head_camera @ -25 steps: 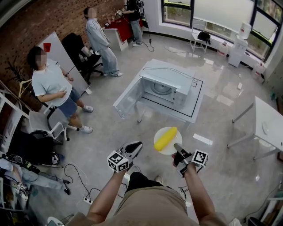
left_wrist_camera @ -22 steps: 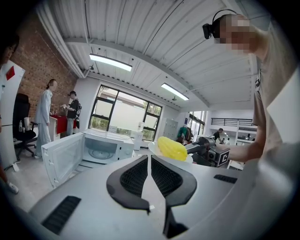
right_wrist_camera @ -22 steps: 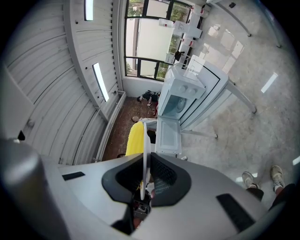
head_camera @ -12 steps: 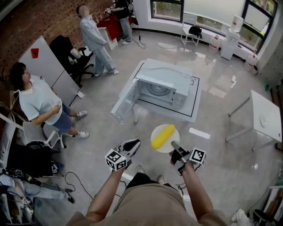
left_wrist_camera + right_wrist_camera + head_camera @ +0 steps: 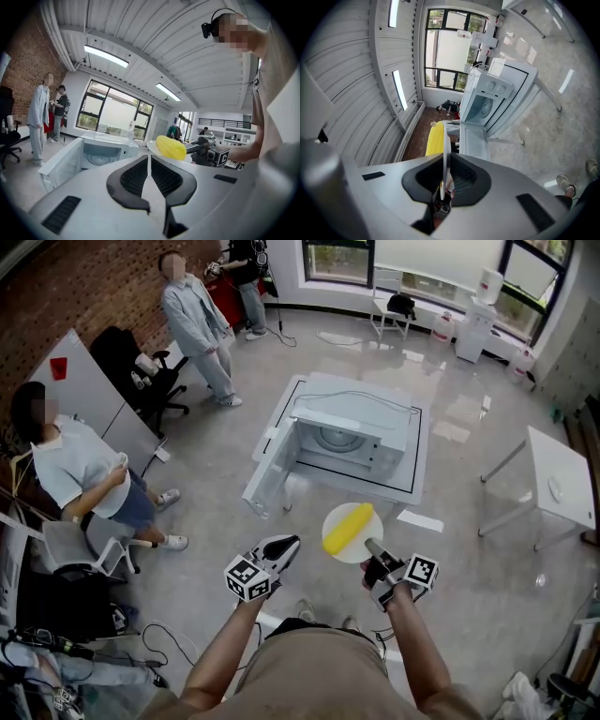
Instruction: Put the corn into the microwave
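Observation:
A yellow corn cob (image 5: pixel 348 527) lies on a white plate (image 5: pixel 339 546) held out over the floor. My right gripper (image 5: pixel 371 548) is shut on the plate's rim, and in its own view the plate (image 5: pixel 446 154) runs edge-on between the pads with the corn (image 5: pixel 436 139) beside it. My left gripper (image 5: pixel 285 548) is shut and holds nothing, level with the plate to its left; from it the corn (image 5: pixel 170 147) shows at the right. The white microwave (image 5: pixel 352 432) stands ahead on a low white table (image 5: pixel 412 474), its door (image 5: pixel 272 465) swung open to the left.
Two people stand at the far left by a brick wall, another sits at the left near an office chair (image 5: pixel 131 371). A second white table (image 5: pixel 562 488) stands at the right. Cables and bags lie on the floor at the lower left.
Both grippers and the plate with the corn have come closer to the microwave, which now sits higher in the head view. The people at the left have shifted in the view.

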`<move>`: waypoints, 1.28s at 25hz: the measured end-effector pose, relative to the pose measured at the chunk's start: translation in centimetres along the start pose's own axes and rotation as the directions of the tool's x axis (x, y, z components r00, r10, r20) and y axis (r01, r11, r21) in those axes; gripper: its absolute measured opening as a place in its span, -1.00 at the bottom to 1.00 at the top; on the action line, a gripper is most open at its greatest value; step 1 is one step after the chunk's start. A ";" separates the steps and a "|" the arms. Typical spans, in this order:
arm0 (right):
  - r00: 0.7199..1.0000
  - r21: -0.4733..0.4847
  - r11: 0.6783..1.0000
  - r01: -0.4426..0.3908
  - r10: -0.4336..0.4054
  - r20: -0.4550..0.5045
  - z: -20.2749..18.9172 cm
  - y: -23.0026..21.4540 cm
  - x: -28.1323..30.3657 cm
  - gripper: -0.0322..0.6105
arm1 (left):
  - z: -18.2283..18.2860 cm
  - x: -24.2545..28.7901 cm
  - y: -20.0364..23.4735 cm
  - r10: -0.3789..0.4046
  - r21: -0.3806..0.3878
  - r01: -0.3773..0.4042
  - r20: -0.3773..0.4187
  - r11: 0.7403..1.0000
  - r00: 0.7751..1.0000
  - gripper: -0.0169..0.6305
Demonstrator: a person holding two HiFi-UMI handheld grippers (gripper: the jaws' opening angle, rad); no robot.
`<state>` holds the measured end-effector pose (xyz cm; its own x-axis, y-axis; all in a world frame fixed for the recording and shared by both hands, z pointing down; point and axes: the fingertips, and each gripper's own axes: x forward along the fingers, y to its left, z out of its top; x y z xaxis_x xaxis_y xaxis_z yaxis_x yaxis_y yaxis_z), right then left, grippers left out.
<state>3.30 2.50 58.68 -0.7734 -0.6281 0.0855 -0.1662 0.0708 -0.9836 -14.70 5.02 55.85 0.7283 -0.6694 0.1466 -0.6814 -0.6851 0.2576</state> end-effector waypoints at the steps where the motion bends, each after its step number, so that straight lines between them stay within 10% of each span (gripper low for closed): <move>1: 1.000 -0.003 1.000 0.000 0.000 0.007 0.0 0.0 0.5 -0.82 | 0.1 -0.1 0.5 -0.008 0.003 0.008 0.000 1.000 1.000 -0.91; 16: 0.997 -0.003 1.000 0.017 -0.017 0.079 -0.6 -0.9 5.9 -0.82 | 0.7 0.1 5.5 -0.104 0.036 0.104 -0.009 0.994 0.995 -0.91; 32: 1.000 -0.005 1.000 0.023 -0.023 0.016 5.4 -2.3 9.9 -0.82 | 1.4 5.0 9.4 -0.029 -0.011 0.028 -0.021 1.000 0.999 -0.91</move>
<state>-0.63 -8.06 60.95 -0.7597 -0.6417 0.1054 -0.1869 0.0602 -0.9805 -17.54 -5.16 57.63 0.7490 -0.6431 0.1595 -0.6596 -0.7007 0.2719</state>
